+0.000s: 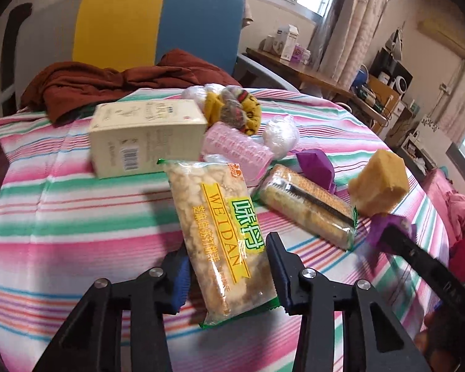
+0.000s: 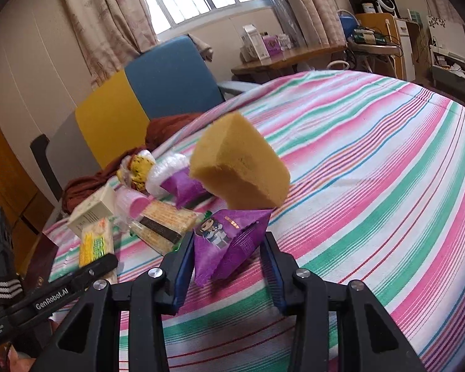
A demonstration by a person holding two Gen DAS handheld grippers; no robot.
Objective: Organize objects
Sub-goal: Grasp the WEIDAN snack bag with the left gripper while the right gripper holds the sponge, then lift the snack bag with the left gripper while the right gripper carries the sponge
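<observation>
Grippers: two, the left gripper (image 1: pixel 229 274) and the right gripper (image 2: pixel 228 266).
Weidan snack packs: one (image 1: pixel 220 226).
Cracker packs: one (image 1: pixel 310 206).
Purple snack pouches: two, one (image 2: pixel 229 241) at the right gripper, another (image 2: pixel 183 187) behind the sponge.
Yellow sponges: one (image 2: pixel 241 167).
Cream cartons: one (image 1: pixel 145 136).
Pink rolls: one (image 1: pixel 241 152).
Clear plastic bundles: two I can count, (image 1: pixel 280 136) and (image 1: pixel 193 94).
Yellow patterned cloth bundles: one (image 1: pixel 235 110).
Dark red garments: one (image 1: pixel 124 82).
Chairs: one (image 1: pixel 158 28).
</observation>
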